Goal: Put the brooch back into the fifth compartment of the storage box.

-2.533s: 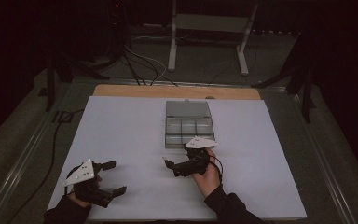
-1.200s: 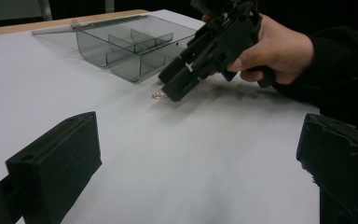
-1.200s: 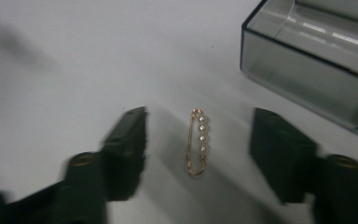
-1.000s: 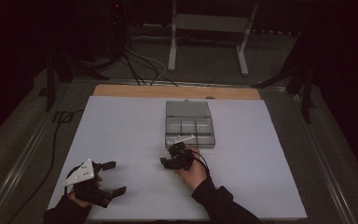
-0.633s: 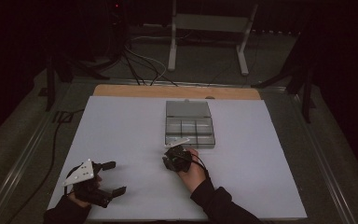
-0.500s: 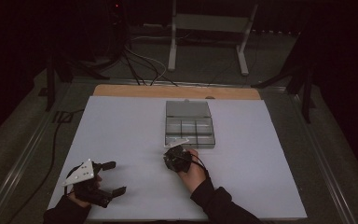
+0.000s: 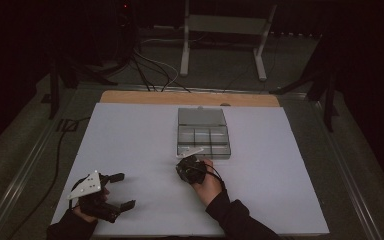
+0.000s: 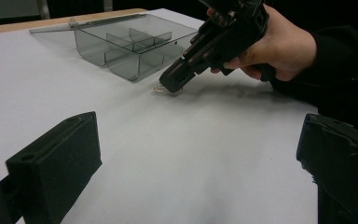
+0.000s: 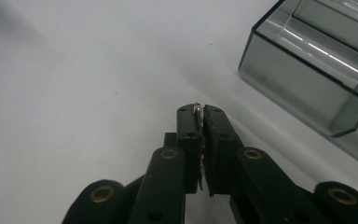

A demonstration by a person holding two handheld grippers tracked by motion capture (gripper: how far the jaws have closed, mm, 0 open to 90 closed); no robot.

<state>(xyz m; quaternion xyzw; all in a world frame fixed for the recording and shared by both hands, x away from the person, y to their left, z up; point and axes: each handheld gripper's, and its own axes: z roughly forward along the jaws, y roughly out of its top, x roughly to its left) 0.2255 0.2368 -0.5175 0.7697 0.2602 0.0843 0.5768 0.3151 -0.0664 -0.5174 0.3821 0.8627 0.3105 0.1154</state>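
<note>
- Since the earlier frames my right tongs [image 7: 184, 169] have swung down and leftward, tips now on the tabletop [image 7: 130, 145] just before the clear divided box [image 7: 202, 134].
- They are pinched on a small thin item [image 9: 197, 108]; I cannot tell what it is.
- Left tongs [image 7: 122, 190] rest wide apart, holding nothing.
- Pickup looks done; dropping it into a compartment remains.

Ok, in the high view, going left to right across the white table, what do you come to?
Left gripper, jaws open, at the near left → right gripper, jaws shut on a small thin object → clear compartment box, just beyond it and slightly rightward, lid open.
</note>
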